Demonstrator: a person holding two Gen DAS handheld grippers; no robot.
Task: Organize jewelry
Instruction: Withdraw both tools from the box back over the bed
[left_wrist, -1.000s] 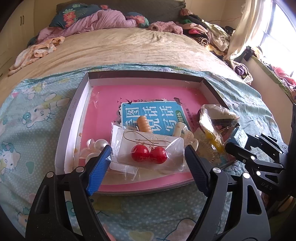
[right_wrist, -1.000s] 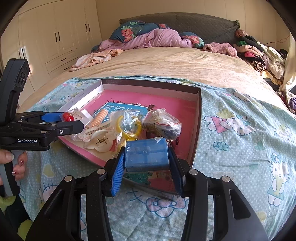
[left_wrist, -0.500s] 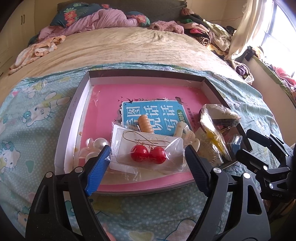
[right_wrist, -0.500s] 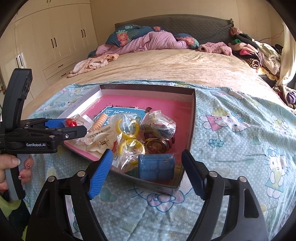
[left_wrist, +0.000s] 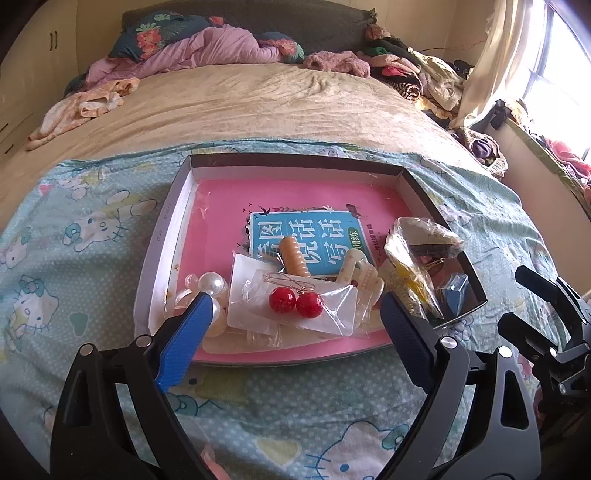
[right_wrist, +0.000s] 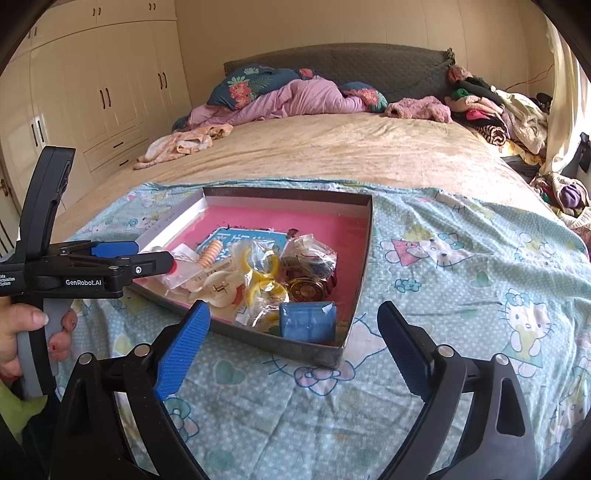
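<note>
Your left tool (left_wrist: 291, 328) stands released over the near edge of the tray (left_wrist: 173, 236), its jaws having just spread wider; the bagged red earrings (left_wrist: 295, 302) lie beyond the blue pads, touched by neither. Your right tool (right_wrist: 293, 338) is likewise released, its jaws having just opened, and nothing sits between them; it hovers above the Hello Kitty sheet (right_wrist: 461, 280) on the bed, just short of the tray's near corner. The blue box (right_wrist: 307, 322) rests inside that corner, against the tray wall, clear of both pads. Within the tray, on the pink lining, lie a teal booklet (left_wrist: 306, 236), a ribbed orange clip (left_wrist: 293, 255) across it, pearl beads (left_wrist: 211, 283) at the left wall, a cream hair claw (left_wrist: 364, 271), yellow rings in clear wrap (right_wrist: 264, 275), a gold round piece (right_wrist: 306, 290) and a crumpled bag of dark items (right_wrist: 310, 258). In the right wrist view your left hand (right_wrist: 22, 328) grips the handle of the left tool at the tray's left side.
</note>
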